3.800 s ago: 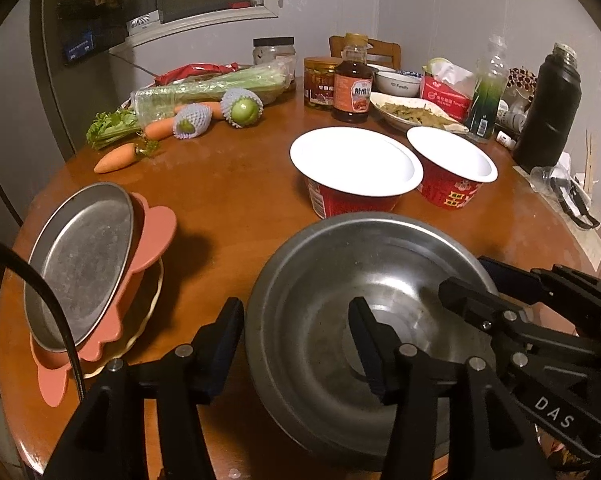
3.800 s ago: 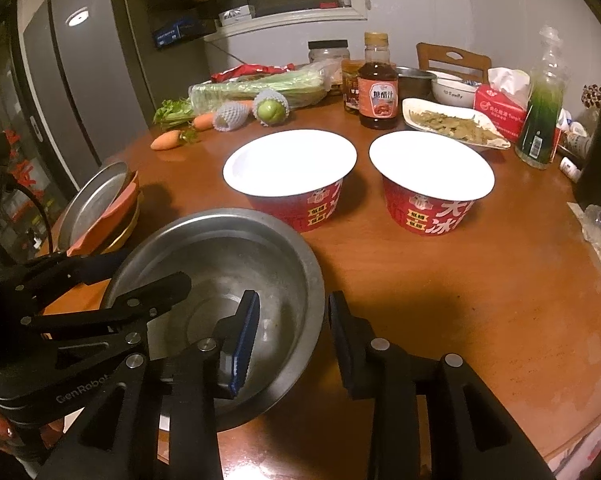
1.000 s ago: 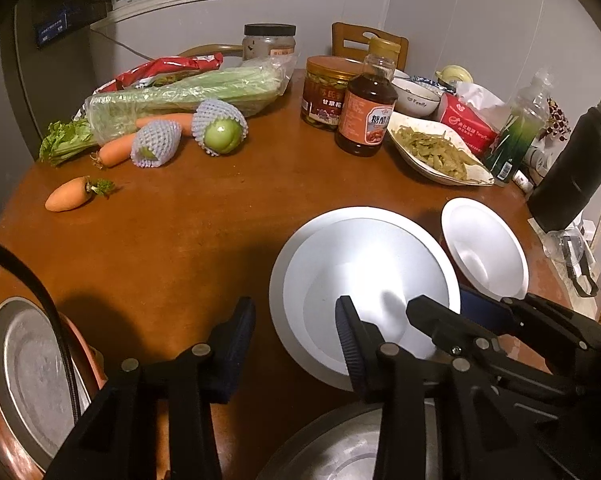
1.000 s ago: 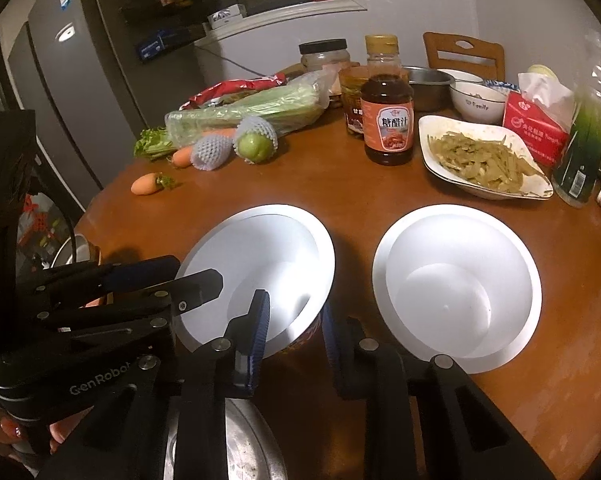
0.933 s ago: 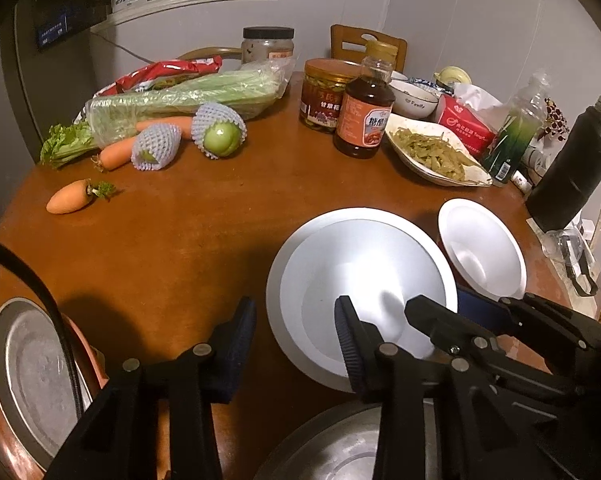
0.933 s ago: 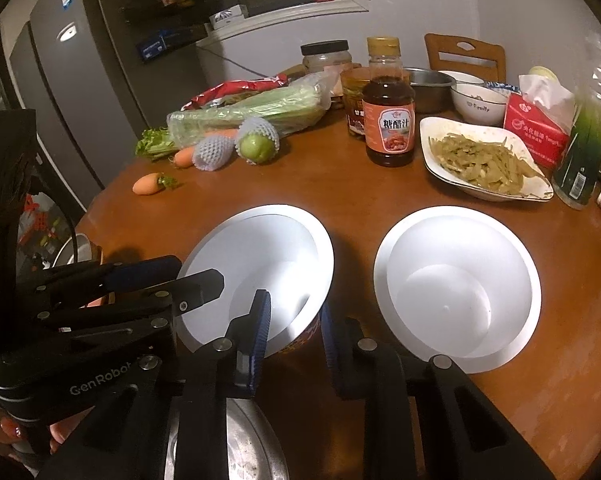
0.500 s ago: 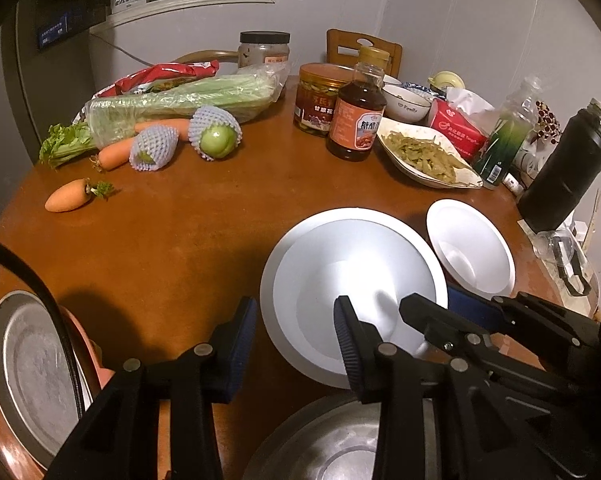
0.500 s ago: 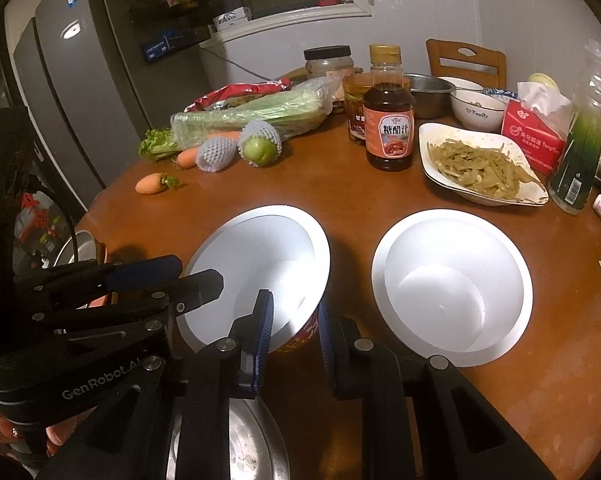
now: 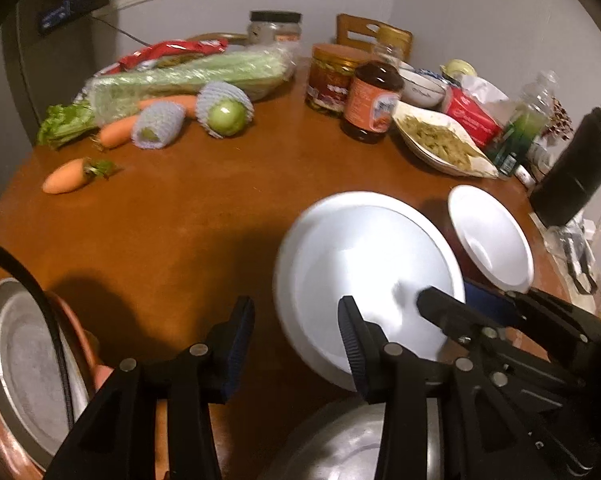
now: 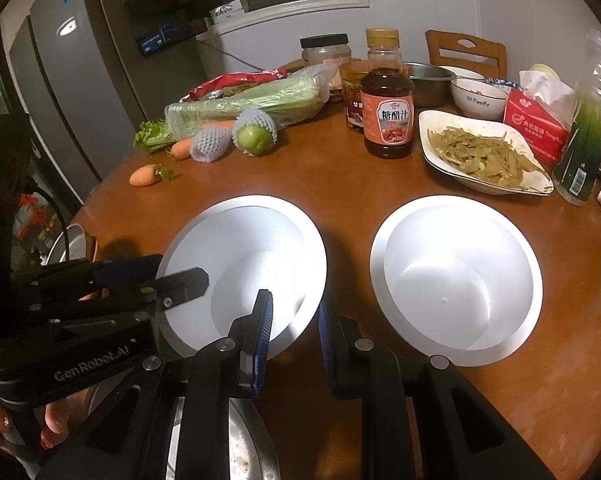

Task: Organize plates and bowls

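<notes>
In the left wrist view the round steel bowl (image 9: 352,444) at 6 o'clock is cut off by the bottom edge and half covered by the black tongs, and the grey metal plate on its pink tray (image 9: 20,364) at 8 o'clock runs off the left edge. The near white paper bowl (image 9: 364,280) is smeared by motion blur, as are the sauce bottle (image 9: 370,104) and jar labels at 12 o'clock. In the right wrist view the person's hand (image 10: 48,420) at 8 o'clock shows only fingertips under the left tongs.
</notes>
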Tool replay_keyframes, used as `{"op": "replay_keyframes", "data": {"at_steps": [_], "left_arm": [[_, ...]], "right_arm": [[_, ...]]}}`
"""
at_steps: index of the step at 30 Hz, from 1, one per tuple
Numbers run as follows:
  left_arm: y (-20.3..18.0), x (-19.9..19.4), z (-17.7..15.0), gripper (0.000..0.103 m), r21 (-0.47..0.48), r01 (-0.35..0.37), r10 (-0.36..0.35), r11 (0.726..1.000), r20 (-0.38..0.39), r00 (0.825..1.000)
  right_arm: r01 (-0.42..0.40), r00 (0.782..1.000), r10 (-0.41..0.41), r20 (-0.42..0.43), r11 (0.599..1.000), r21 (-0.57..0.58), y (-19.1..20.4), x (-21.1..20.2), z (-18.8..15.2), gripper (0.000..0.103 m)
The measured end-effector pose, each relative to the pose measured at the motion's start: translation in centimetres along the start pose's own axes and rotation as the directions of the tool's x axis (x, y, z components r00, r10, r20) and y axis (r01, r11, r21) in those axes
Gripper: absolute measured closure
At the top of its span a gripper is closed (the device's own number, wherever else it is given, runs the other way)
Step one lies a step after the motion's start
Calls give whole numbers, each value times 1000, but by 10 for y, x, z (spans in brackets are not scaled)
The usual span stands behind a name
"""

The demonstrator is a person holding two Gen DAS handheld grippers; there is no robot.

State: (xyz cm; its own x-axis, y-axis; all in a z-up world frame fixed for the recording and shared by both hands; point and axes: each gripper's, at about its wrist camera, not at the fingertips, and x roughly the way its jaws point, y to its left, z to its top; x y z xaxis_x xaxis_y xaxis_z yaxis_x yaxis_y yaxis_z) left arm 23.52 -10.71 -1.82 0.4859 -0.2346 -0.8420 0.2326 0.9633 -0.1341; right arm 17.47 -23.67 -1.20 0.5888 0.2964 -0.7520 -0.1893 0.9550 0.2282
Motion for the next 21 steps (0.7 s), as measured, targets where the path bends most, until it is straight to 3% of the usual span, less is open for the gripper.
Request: {"op": "replay_keyframes", "data": {"at_steps": [3,21], "left_arm": [[-8,-4,-1,66,25,0,-1,1000,19,1000],[-14,-69,-11,66,51,-20,12,998,155,988]], "right_arm": [[-2,1000,2,-3,1000,-9,2,1,0,79],[-2,995,8,97,998,-64,25,-48,2,79]]}}
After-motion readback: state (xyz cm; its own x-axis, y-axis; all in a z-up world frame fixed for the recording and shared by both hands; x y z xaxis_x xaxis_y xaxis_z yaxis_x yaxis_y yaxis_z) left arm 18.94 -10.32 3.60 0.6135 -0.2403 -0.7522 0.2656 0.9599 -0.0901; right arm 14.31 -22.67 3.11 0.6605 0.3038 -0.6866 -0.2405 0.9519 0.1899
